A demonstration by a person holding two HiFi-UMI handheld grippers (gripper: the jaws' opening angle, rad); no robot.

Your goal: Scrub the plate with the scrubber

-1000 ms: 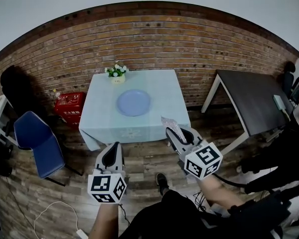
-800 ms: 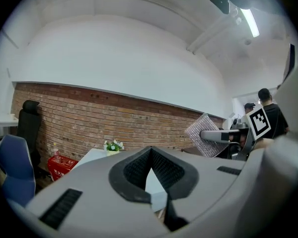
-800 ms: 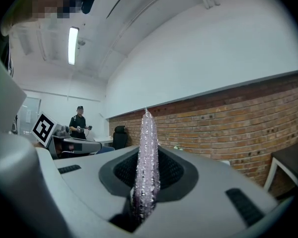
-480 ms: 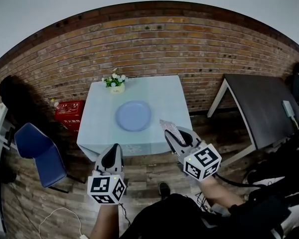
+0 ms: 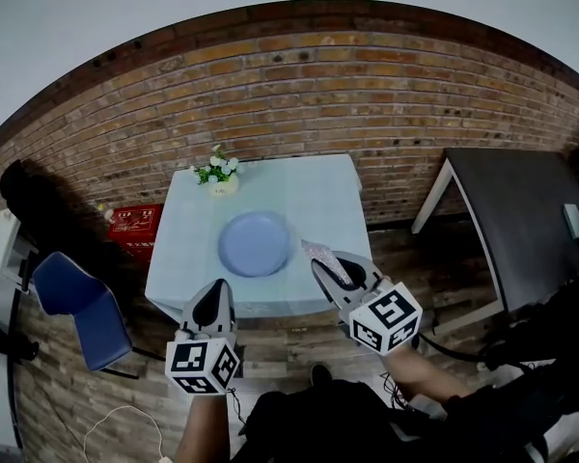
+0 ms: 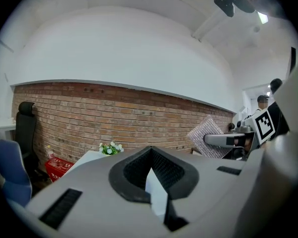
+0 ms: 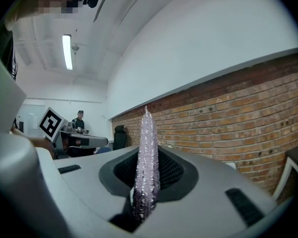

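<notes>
Scrubber [image 5: 322, 256] pinched in right hand-held gripper [image 5: 334, 271], plate [image 5: 256, 244] lying on table [image 5: 318, 189].

Left tool [image 5: 215, 289]: jaws together, nothing between them. Right tool [image 5: 332, 268]: jaws clamped on scrubber [image 5: 319, 253]. Both held side by side, pointing forward, apart from each other.

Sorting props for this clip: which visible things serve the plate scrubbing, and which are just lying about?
Job: plate; scrubber, clamped in the right gripper; table bearing the plate.
Bystanders: flower pot, blue chair, red box, dark side table.
</notes>
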